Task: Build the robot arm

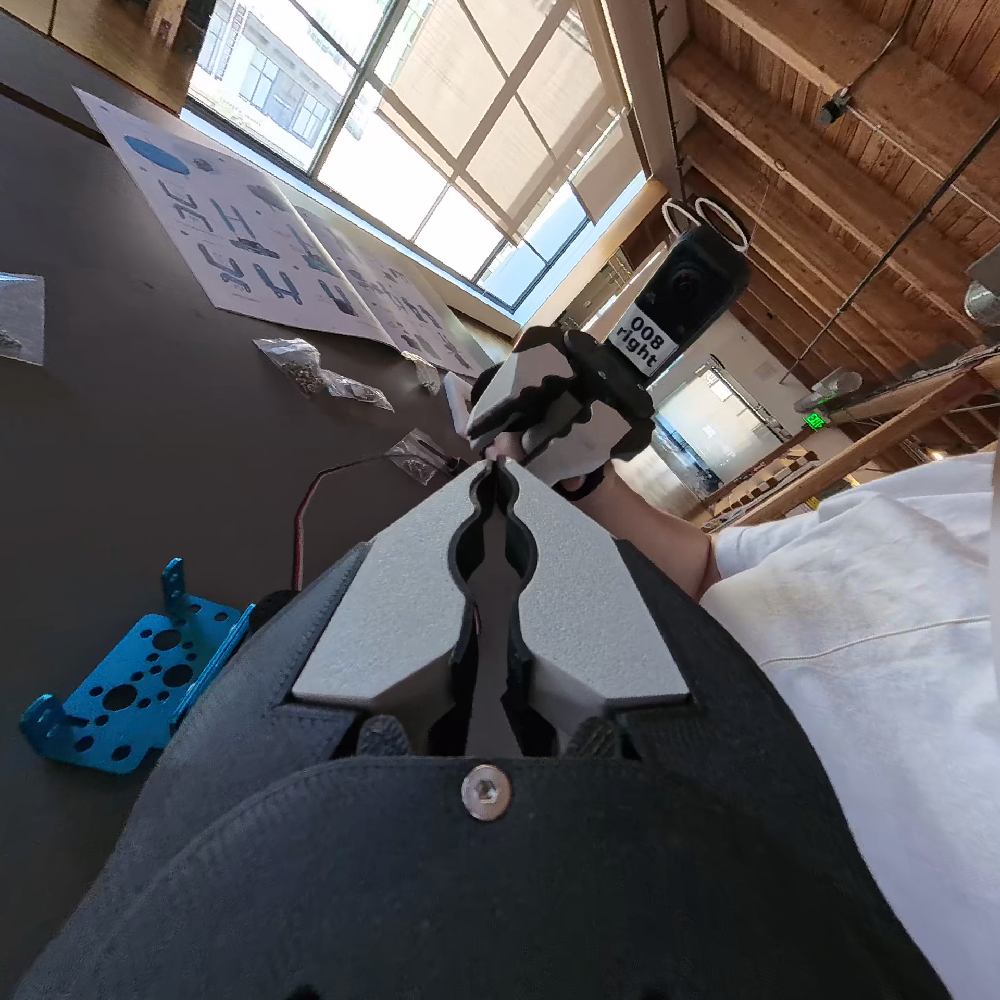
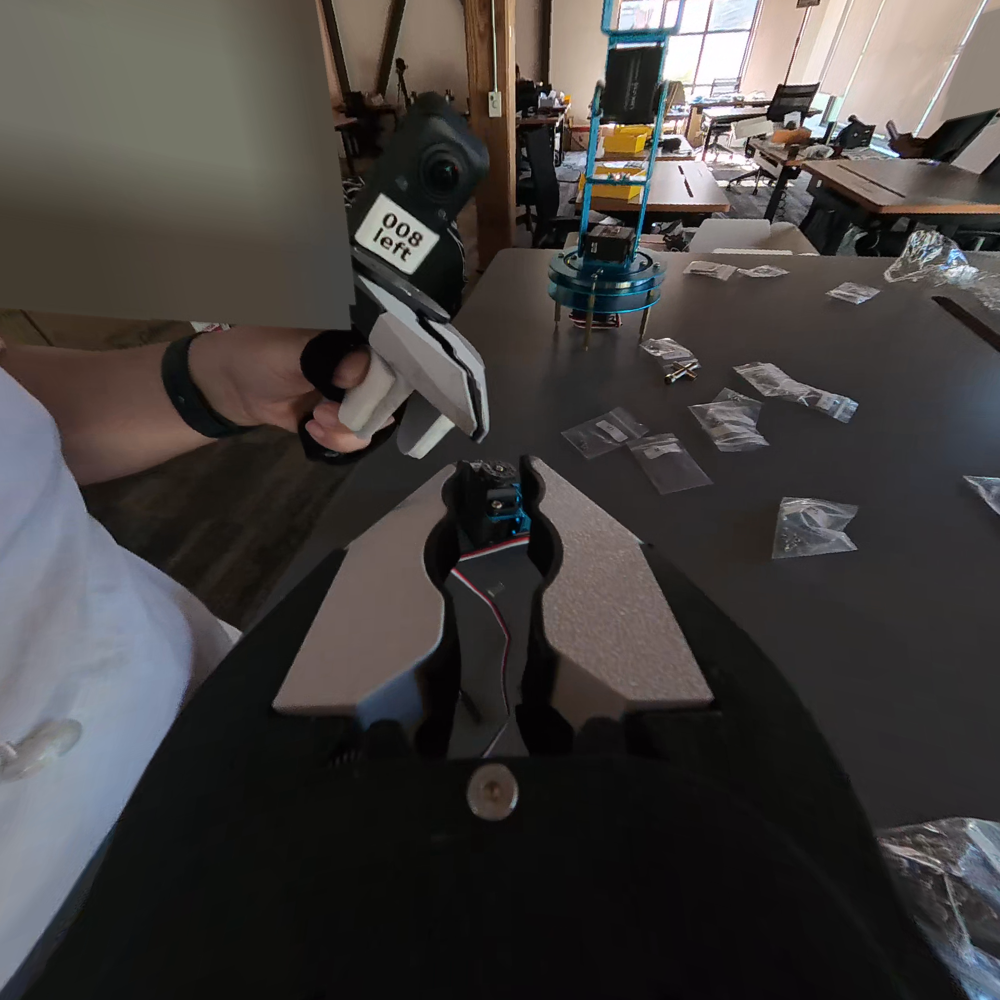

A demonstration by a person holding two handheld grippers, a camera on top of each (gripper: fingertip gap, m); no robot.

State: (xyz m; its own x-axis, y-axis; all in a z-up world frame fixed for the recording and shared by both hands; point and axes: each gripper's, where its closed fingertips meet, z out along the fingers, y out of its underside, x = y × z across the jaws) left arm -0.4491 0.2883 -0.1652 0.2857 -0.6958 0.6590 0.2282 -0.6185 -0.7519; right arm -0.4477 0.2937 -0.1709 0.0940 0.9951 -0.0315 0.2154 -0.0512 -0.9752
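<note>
My left gripper (image 1: 495,464) is shut, with its fingertips together just in front of my right gripper (image 1: 500,441). In the right wrist view the left gripper (image 2: 480,430) hovers just above and beyond a black servo (image 2: 487,506) with a blue bracket on its side. The servo shows in the gap between my right gripper's (image 2: 491,468) parted fingers. The left wrist view shows nothing clamped between the right pads, so the right gripper is open. The servo's red, white and black wire (image 2: 500,622) runs back under the right gripper. A blue perforated bracket (image 1: 130,682) lies on the dark table (image 1: 108,460) beside the left gripper.
A blue, partly built arm on a round base (image 2: 606,270) stands at the table's far side. Several small clear bags of parts (image 2: 671,460) and a cross wrench (image 2: 676,373) lie to the right. A printed sheet (image 1: 260,238) lies on the table. A person in white is close by. Both grippers' tips are close together, under 4 cm apart. The left tips stand about 8 cm off the black servo (image 2: 487,506). Left tips and right tips are each some 15 cm from the blue perforated bracket (image 1: 130,682).
</note>
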